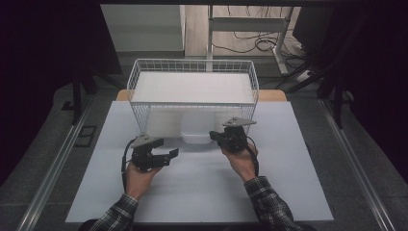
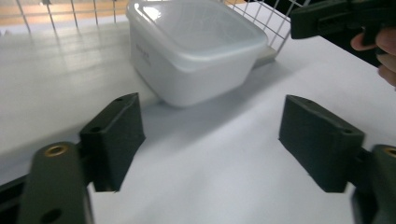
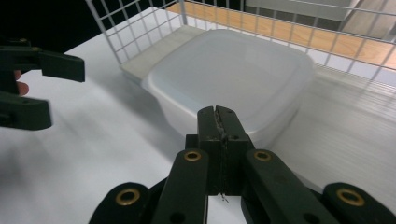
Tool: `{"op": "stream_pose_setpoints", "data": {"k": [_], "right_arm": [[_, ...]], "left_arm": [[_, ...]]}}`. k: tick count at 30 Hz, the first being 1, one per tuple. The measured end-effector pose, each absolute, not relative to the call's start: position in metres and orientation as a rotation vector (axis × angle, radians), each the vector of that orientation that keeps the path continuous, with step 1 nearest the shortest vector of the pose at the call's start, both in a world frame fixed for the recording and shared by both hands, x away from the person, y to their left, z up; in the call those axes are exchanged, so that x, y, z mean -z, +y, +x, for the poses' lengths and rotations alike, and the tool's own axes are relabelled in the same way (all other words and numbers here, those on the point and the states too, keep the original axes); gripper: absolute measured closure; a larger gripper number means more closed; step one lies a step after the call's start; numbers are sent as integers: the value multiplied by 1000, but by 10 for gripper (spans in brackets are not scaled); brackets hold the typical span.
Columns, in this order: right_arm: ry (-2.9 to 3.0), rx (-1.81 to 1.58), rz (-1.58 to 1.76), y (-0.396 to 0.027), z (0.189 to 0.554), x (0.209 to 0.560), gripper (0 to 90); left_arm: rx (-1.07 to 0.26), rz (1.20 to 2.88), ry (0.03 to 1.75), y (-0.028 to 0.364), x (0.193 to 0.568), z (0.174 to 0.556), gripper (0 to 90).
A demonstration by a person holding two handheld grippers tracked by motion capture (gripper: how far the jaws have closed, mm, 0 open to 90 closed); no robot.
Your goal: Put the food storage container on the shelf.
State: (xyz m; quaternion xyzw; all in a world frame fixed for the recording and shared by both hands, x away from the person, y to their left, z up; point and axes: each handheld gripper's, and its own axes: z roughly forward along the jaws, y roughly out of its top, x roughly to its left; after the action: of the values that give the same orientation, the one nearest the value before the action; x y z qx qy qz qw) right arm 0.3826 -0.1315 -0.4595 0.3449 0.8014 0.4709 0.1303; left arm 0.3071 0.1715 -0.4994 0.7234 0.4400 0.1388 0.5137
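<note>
On the white worktop (image 1: 202,192), a white wire basket (image 1: 192,72) stands at the far edge with a lidded translucent tub (image 1: 196,134) at its open front, so the left gripper (image 1: 163,156), jaws wide, should probably straddle the tub squarely while the right gripper (image 1: 215,136), jaws pressed together and empty, steadies it.

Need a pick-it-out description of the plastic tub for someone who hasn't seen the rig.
Start at the white wire basket at the far middle of the white table. At the foot of its near side stands the lidded tub, partly under the mesh, between the left gripper and the right gripper. It is the translucent white, rounded-square container, solid-walled where the basket is open wire.
</note>
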Motion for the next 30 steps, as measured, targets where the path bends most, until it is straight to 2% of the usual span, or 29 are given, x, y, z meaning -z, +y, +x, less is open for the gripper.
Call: {"op": "stream_pose_setpoints", "data": {"k": [16,30], "right_arm": [[2427,-1326,907,-110,368,476,886],[2461,-1272,927,-97,381,495,885]], "left_arm": [[-416,1861,1031,178,517,251,66],[-451,1876,1035,183,524,245,38]]}}
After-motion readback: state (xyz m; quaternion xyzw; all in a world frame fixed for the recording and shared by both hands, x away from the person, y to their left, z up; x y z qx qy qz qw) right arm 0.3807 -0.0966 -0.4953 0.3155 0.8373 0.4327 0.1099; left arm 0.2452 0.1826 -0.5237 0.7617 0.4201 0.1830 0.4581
